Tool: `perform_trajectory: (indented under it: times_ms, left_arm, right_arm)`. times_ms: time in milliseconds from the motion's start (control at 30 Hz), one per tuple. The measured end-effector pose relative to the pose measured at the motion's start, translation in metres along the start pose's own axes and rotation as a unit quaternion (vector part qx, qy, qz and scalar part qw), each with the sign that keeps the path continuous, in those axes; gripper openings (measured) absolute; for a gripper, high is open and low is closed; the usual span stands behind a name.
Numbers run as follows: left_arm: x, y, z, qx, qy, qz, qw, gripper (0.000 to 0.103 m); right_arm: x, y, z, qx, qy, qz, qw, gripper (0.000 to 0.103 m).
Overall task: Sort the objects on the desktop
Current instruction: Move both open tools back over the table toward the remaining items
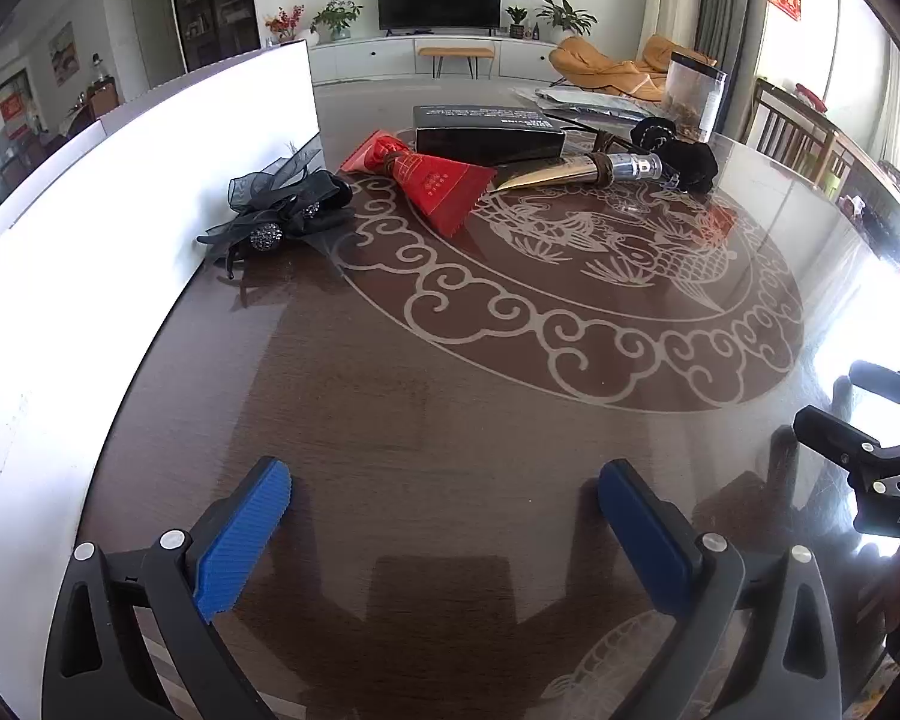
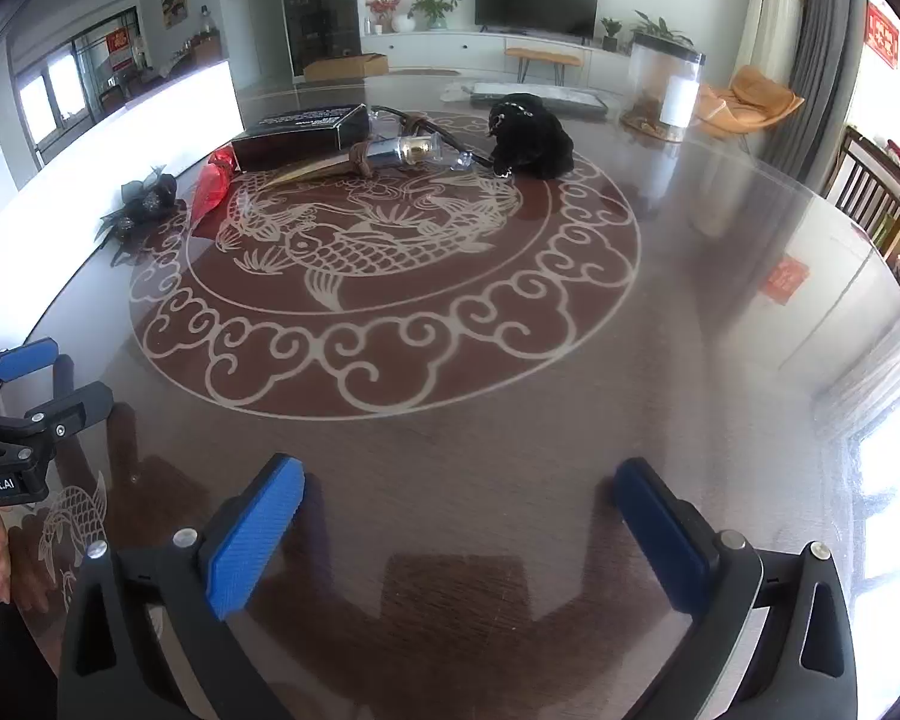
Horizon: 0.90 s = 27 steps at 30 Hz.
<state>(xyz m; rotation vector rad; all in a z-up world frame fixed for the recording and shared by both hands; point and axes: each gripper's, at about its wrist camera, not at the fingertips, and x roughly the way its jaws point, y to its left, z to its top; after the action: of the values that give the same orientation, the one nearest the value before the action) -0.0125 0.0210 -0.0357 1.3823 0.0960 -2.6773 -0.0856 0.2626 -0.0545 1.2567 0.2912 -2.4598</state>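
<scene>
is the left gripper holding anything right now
No, the left gripper is open, with only bare table between its blue fingers, and the red pouch lies far ahead.

Glossy dark-brown surface (image 1: 450, 420) w/ pale fish-and-cloud medallion (image 1: 600, 276) inlaid at centre. On it, toward far edge: black ribbon bow (image 1: 276, 219) by the white box (image 1: 120, 210) at left edge, red tube (image 1: 426, 180), black carton (image 1: 489, 132), gold tube (image 1: 576, 171), black fabric lump (image 2: 531, 141). Clear jar (image 2: 666, 87) at far-right edge.
</scene>
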Motion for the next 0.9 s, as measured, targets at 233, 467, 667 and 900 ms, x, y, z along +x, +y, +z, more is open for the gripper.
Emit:
perform_trajectory:
  times_ms: [233, 467, 667, 900]
  left_arm:
    - [-0.001, 0.000, -0.001, -0.001, -0.002, 0.002, 1.0000, 0.103]
    - [-0.001, 0.000, -0.001, -0.001, -0.002, 0.004, 1.0000, 0.103]
    - [-0.001, -0.001, 0.000, -0.010, 0.000, 0.011, 0.9999, 0.103]
    - [0.008, 0.003, 0.011, -0.008, -0.001, 0.009, 0.9999, 0.103]
  right_arm:
    - [0.003, -0.001, 0.004, 0.005, 0.000, -0.002, 1.000, 0.103]
    - [0.018, -0.010, 0.025, -0.003, 0.001, 0.003, 1.000, 0.103]
    - [0.031, -0.021, 0.043, -0.002, 0.001, 0.003, 1.000, 0.103]
    - [0.052, -0.047, 0.072, 0.007, 0.001, -0.004, 1.000, 0.103]
